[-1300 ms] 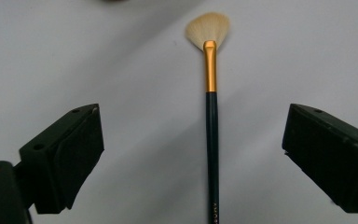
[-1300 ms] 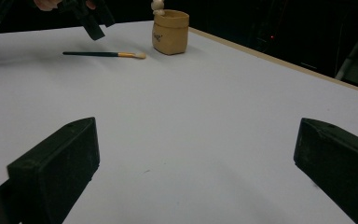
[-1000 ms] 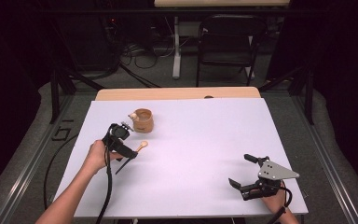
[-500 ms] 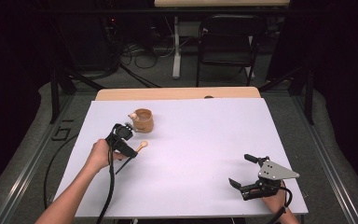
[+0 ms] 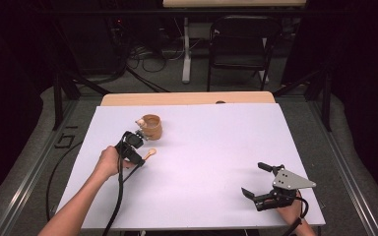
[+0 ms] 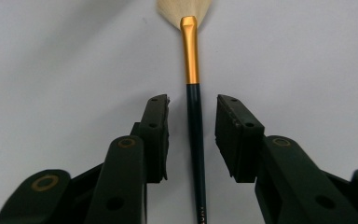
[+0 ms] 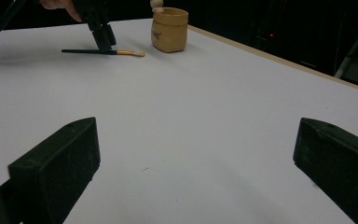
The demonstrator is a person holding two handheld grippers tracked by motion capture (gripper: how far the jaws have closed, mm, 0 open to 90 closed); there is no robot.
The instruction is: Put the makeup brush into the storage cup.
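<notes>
The left gripper [image 6: 192, 135], jaws just closing, straddles a paintbrush [image 6: 191, 70] on the table [image 5: 216, 147] without yet pinching it; the right gripper [image 5: 262, 181] rests wide open.

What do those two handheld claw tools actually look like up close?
Both are black two-jaw tools. The left gripper has flat rectangular pads, brass-coloured rivets on its linkages and a black cable trailing off. The right gripper carries a grey three-cornered plate with small holes. The forearms are bare.

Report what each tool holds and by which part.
Nothing yet. The left tool has been closing around the brush handle, pads still apart from it. The right tool is open over bare table.
</notes>
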